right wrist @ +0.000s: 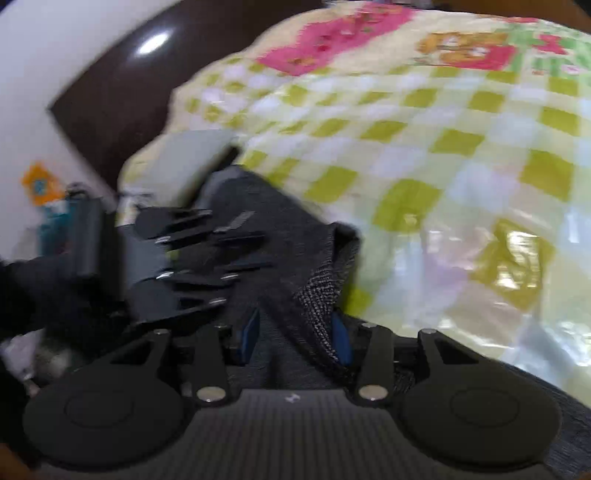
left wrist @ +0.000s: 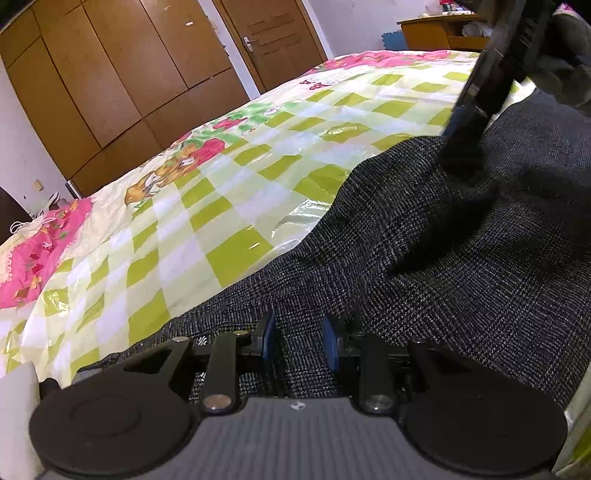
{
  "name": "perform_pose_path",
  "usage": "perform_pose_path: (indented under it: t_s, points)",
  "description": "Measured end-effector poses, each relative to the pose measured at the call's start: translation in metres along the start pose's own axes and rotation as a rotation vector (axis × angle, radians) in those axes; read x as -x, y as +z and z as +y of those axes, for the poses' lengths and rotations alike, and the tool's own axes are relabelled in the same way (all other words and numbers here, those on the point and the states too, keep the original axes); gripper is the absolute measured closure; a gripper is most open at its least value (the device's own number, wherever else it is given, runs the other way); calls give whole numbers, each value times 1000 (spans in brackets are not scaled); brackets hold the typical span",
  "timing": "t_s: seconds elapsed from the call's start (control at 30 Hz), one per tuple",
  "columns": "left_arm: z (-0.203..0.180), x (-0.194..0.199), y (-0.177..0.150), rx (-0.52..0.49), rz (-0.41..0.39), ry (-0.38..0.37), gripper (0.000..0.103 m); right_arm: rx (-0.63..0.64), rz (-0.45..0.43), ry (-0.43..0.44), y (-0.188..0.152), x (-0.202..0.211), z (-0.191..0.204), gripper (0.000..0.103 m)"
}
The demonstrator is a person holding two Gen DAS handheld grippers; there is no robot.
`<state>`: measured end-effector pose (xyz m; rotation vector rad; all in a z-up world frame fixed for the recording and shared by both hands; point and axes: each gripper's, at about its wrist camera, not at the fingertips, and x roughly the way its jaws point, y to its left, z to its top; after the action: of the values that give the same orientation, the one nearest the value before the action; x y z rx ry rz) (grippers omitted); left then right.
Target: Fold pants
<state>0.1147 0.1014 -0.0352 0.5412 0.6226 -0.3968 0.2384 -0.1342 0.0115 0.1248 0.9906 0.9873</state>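
The pants [left wrist: 461, 254] are dark grey checked cloth lying on the bed's green-and-white checked cover [left wrist: 229, 177]. My left gripper [left wrist: 300, 343] is shut on a fold of the pants at the near edge, blue pads on either side of the cloth. The right gripper [left wrist: 461, 155] shows in the left wrist view, its dark body coming down from the upper right onto a raised bunch of cloth. In the blurred right wrist view, my right gripper [right wrist: 295, 336] is shut on a ridge of the pants [right wrist: 317, 284], and the left gripper [right wrist: 236, 258] lies to its left.
Wooden wardrobe doors [left wrist: 110, 85] and a door [left wrist: 273, 40] stand beyond the bed. A wooden desk [left wrist: 443, 33] is at the far right. A dark headboard [right wrist: 122, 85] and white wall are in the right wrist view. The cover has pink cartoon patches [left wrist: 37, 254].
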Motion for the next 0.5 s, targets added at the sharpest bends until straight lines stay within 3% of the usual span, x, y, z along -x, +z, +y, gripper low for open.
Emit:
perform_pose_path:
  t_s: [0.17, 0.27, 0.37, 0.5]
  points:
    - [1, 2, -3, 3, -10, -6, 61, -127, -26, 97, 16, -11, -17, 60]
    - [2, 2, -4, 17, -18, -13, 61, -68, -41, 42, 22, -4, -10, 60]
    - [2, 1, -5, 23, -24, -19, 61, -61, -50, 41, 24, 2, -8, 60]
    - [2, 3, -7, 27, -28, -18, 61, -93, 30, 63, 29, -27, -15, 60]
